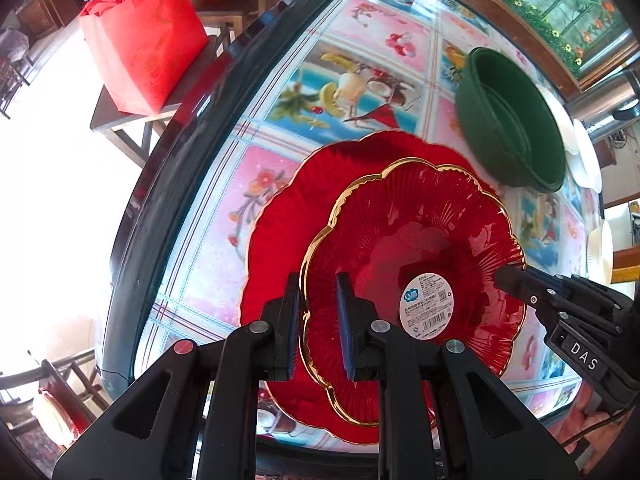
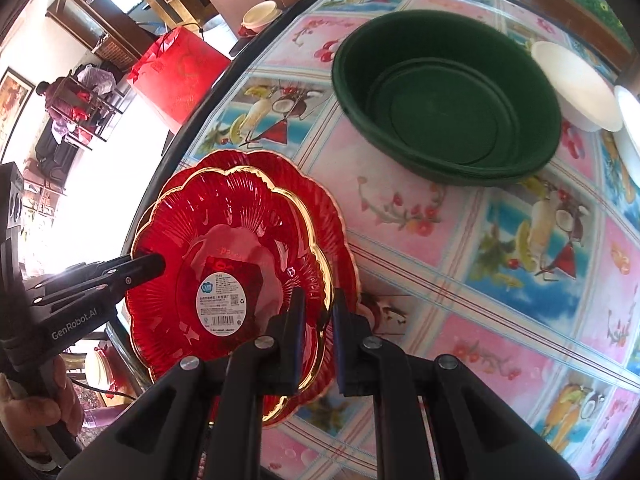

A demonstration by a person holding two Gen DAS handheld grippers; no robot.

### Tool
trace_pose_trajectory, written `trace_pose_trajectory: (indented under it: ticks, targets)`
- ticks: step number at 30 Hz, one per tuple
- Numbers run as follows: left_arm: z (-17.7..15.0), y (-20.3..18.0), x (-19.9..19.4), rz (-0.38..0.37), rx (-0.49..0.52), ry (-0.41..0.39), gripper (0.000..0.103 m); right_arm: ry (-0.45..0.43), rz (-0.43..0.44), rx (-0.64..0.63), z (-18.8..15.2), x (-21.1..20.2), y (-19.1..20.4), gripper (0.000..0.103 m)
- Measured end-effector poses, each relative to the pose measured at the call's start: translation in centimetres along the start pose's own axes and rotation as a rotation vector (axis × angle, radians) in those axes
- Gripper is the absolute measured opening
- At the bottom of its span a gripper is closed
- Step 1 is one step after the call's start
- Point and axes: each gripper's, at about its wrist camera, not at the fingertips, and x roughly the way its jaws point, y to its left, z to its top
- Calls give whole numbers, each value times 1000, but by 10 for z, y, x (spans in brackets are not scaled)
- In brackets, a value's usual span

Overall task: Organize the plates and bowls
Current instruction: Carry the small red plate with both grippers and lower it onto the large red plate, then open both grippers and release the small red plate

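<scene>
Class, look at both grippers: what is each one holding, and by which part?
Both hold the upper red plate by its gold rim, on opposite sides: the left gripper on one edge, the right gripper on the other.

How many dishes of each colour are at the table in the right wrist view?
Red: 2, upper red plate, lower red plate
Green: 1, green basin stack (nested count unclear)
White: 2, white bowl, white bowl at the edge
Total: 5
</scene>
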Motion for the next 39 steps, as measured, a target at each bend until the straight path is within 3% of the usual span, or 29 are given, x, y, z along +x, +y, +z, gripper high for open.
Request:
trace_pose_trajectory:
  ticks: [11,29,34,39]
  targets:
    - [1,5,12,20,1,7,17,20,-27,-26,0,13,4,13]
    - [-3,-4,8,74,50,-50,18,7,-91,-82,-5,13,9,16]
    - [-2,-10,5,98,77,-73,26,10,-109,-89,-3,15,14,16]
    - [-2,-10,3,95,78,-82,27,-7,-126,-95,-5,10,15,19]
